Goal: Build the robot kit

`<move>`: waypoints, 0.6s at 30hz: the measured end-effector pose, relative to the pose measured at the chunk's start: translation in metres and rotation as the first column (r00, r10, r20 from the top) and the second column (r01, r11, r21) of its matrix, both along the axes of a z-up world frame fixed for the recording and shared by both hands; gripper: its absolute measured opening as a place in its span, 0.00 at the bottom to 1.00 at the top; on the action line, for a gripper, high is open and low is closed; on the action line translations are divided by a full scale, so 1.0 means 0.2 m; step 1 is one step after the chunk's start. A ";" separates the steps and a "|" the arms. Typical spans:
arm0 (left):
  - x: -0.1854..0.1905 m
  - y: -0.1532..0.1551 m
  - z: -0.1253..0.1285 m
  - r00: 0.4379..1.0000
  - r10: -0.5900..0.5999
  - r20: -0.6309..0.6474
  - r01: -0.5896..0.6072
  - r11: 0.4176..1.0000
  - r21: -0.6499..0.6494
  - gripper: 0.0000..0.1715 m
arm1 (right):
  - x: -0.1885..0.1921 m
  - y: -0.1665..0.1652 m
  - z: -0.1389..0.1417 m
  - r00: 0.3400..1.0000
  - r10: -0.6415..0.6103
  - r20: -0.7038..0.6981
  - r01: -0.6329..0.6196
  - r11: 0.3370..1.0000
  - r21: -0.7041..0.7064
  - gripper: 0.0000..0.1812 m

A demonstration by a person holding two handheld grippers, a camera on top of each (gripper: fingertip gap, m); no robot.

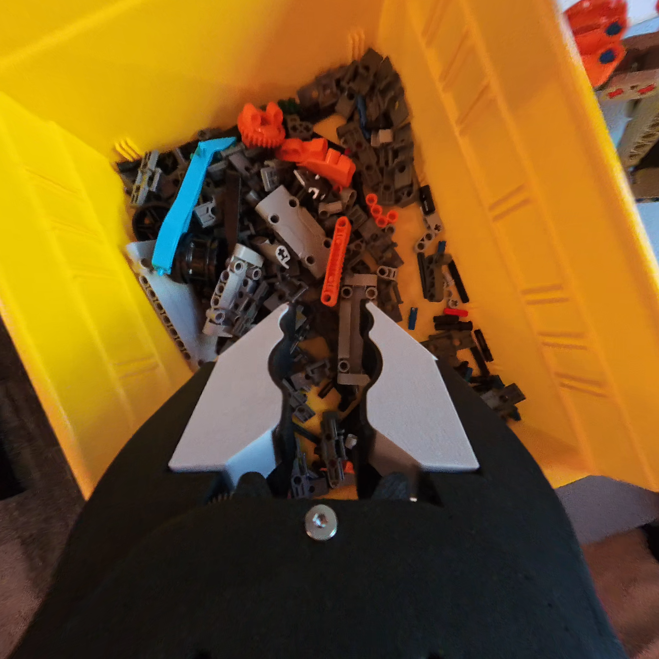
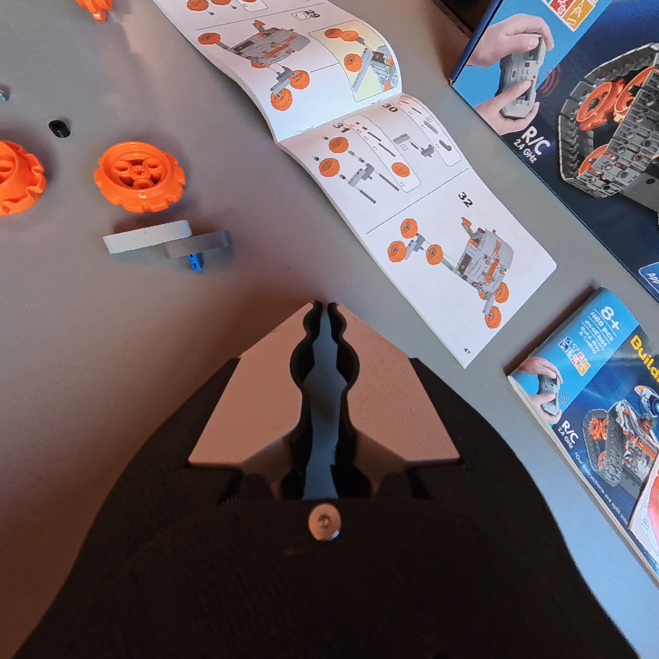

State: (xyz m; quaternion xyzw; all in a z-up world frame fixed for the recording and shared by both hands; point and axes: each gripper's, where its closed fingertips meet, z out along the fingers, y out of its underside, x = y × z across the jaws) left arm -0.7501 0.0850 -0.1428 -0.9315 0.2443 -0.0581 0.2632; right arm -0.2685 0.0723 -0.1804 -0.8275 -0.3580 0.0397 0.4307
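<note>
Plastic building pieces, mostly dark grey and black with a few orange ones, lie heaped in a deep yellow plastic bin, and the left gripper hangs over the near end of that heap with its white fingers spread apart and nothing between them. Just past its fingertips lies a long orange beam with a row of holes, and a light grey flat piece with holes shows in the gap beside the right-hand finger; whether either finger touches the heap cannot be told. Farther in are a long sky-blue curved strip, an orange gear and a chunky orange block. The right gripper is over a grey desk, its fingers drawn nearly together with only a thin slit at the tips, clasping nothing. Ahead and to the left on the desk rests a small assembly of a light grey beam and a darker grey beam joined on a blue pin, and beyond it an orange toothed plastic wheel. An open white instruction booklet lies ahead to the right, with a blue printed box and a second, closed blue booklet near the desk's right edge.
</note>
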 end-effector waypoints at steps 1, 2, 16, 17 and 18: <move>0.03 0.00 0.02 0.999 -0.032 0.012 0.032 0.999 0.009 0.20 | 0.00 0.00 0.00 1.000 0.002 0.005 -0.002 1.000 0.000 0.02; 0.08 0.01 0.03 0.997 -0.069 0.030 0.068 0.998 0.014 0.21 | 0.00 0.00 0.00 1.000 0.004 0.008 -0.004 1.000 0.003 0.02; 0.30 0.42 -0.14 0.888 -0.349 -0.299 0.384 0.921 0.065 0.20 | 0.00 0.01 0.00 1.000 -0.004 -0.017 0.004 1.000 -0.008 0.02; 0.27 0.43 -0.15 0.889 -0.333 -0.315 0.369 0.927 0.062 0.17 | 0.00 0.01 0.00 1.000 -0.004 -0.021 0.004 1.000 -0.012 0.02; 0.25 0.43 -0.16 0.890 -0.320 -0.326 0.356 0.933 0.058 0.17 | 0.00 0.01 0.00 1.000 -0.005 -0.024 0.004 1.000 -0.014 0.02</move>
